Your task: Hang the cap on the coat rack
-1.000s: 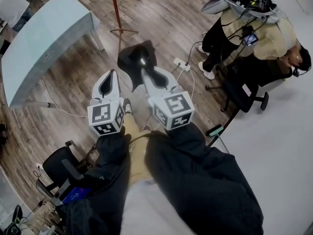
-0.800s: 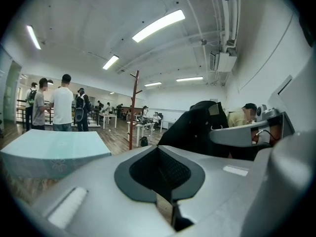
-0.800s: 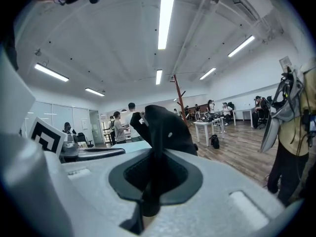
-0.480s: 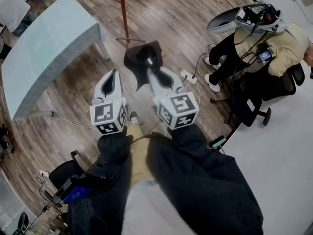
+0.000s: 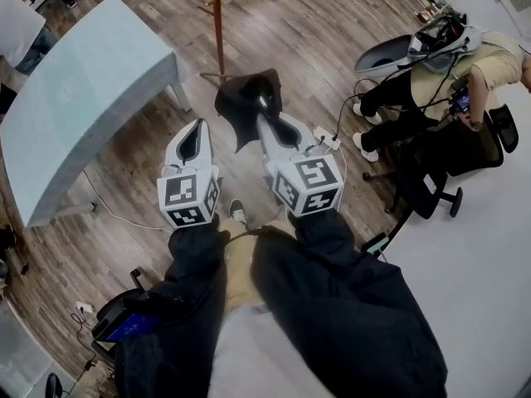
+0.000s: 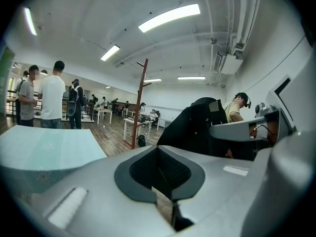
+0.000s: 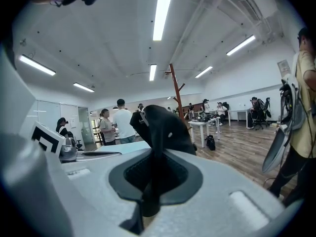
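The right gripper (image 5: 264, 116) is pinching a fold of the black cap (image 5: 242, 98) tight between its jaws. The cap is hanging out past the tips, over the wood floor (image 5: 290, 23) and near the coat rack (image 5: 218, 23) — the tall red-brown pole standing just ahead. The left gripper (image 5: 192, 133) is holding nothing; its jaws are pressed together.

To do this step well, I think the person should be lifting the cap up to one of the pegs (image 7: 180, 88) near the top of the pole, turning its hollow side toward the peg; letting go is only safe once the peg is taking the weight. The cloth is drooping — it could slide off.

I am not finding any words to read; a small pale spot is showing on the cap, too tiny to make out; the marker cubes (image 5: 309, 186) are showing black-and-white square patterns, not letters.
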### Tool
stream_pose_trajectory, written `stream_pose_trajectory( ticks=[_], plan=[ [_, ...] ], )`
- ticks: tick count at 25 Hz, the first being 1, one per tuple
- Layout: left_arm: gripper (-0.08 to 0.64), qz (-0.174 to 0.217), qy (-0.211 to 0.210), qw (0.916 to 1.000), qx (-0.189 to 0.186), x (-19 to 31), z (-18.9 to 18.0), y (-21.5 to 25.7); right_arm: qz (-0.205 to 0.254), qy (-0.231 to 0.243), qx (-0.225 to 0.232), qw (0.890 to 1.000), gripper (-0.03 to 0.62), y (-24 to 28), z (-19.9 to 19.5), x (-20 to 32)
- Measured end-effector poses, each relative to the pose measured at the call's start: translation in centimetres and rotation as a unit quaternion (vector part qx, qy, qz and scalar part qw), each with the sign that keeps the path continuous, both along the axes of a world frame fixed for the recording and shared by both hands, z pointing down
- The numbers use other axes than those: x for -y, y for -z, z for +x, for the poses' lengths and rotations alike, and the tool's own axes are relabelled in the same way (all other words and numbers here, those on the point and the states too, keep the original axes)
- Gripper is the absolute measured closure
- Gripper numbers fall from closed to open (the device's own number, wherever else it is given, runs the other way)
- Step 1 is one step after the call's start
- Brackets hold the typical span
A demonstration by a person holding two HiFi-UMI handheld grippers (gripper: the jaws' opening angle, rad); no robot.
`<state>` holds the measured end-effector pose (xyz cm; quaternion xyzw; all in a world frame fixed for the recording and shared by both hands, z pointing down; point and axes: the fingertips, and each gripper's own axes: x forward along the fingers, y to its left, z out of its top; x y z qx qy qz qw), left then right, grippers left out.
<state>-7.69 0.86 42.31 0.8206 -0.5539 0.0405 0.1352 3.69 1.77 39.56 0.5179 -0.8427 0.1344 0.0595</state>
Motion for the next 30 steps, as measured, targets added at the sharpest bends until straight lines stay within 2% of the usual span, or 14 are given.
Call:
stream_pose_trajectory(
  ticks=[5, 13, 20, 25, 30],
  plan=[
    [0.561, -0.008, -0.015, 0.9999, 0.0, 1.6, -0.6, -0.8, -0.005, -0.014, 0.0, 1.0, 0.568, -0.5, -0.6, 2.0],
    [0.561, -0.005, 0.006, 1.0, -0.006, 4.8, -2.4, -1.4, -0.016, -0.02, -0.005, 1.0, 0.568, -1.8, -1.4, 5.9],
    [0.561, -0.007, 0.023, 0.9997, 0.01, 12.9, -1.8, -1.7, -0.024, 0.0, 0.018, 1.0, 0.568, -2.9, -1.1, 14.6],
    [0.561, 0.009, 0.034, 0.9991, 0.022, 15.5, -1.9, 0.5, -0.008, 0.008, 0.033, 0.999, 0.568, -1.2, -0.9, 17.4],
    [0.561, 0.013, 0.036, 0.9988, 0.031, 24.1, -0.1, 1.3, -0.011, 0.01, 0.039, 0.999, 0.568, -1.2, 0.4, 26.1]
  ],
)
